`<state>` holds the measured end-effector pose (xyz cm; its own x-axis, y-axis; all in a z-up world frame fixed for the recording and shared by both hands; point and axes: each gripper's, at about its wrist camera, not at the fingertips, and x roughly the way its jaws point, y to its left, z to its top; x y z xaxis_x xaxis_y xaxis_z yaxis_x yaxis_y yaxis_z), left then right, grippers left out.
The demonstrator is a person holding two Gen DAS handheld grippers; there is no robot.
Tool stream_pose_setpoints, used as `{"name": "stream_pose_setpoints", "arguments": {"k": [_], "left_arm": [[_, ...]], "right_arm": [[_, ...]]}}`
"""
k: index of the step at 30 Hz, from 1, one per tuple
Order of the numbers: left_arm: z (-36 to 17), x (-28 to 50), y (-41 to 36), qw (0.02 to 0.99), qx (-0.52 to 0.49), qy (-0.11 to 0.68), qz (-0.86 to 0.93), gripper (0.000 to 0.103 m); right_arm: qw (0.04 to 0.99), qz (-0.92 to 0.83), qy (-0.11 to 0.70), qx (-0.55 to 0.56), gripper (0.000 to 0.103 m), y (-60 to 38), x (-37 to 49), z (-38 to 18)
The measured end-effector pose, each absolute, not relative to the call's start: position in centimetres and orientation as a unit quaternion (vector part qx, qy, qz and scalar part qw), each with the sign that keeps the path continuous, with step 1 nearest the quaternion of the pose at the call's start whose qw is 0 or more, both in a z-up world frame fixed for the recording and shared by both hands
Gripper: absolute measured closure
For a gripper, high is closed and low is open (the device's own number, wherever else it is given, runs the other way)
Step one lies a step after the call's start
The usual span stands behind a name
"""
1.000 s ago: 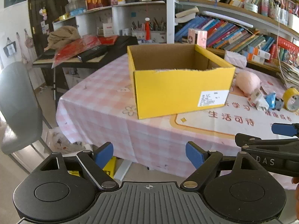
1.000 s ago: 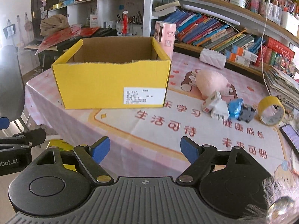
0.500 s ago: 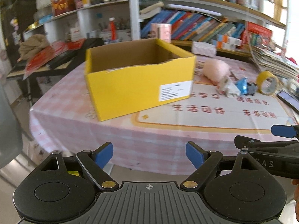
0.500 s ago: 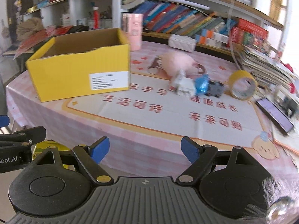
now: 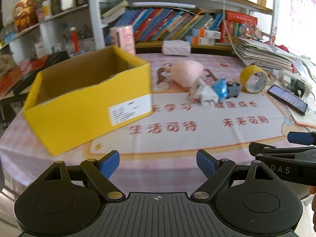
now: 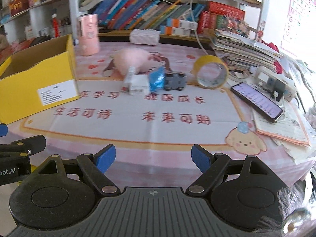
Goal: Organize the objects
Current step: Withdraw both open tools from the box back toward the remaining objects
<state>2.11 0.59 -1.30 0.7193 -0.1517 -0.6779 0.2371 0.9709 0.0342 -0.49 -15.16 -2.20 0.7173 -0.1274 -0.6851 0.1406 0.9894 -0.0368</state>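
On the pink tablecloth, an open yellow cardboard box stands left of a pink plush toy, tape roll, white charger and grey toy car. Left gripper and right gripper hover spread wide, holding nothing.

Both fisheye views sit just off the near edge of the pink-checked cloth-covered worktop, facing its far edge and the bookshelves beyond. The left wrist view stands nearer the open yellow cardboard box at the left; the right wrist view stands further right. Both share the box, the roll of yellow tape and the printed mat.
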Motion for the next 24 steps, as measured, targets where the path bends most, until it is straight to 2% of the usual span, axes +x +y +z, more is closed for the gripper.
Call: {"name": "stream_pose_setpoints", "arguments": {"k": [19,24], "left_arm": [[-1.0,9.8,-8.2,0.927,0.068,0.349,-0.12,0.016],[-0.9,10.8,-9.5,0.931,0.06,0.345,-0.104,0.012]], "right_arm": [[0.923,-0.104,0.37,0.035,0.02,-25.4,7.0,-1.7],[0.924,-0.093,0.37,0.033,0.02,-27.2,8.6,-1.6]]}}
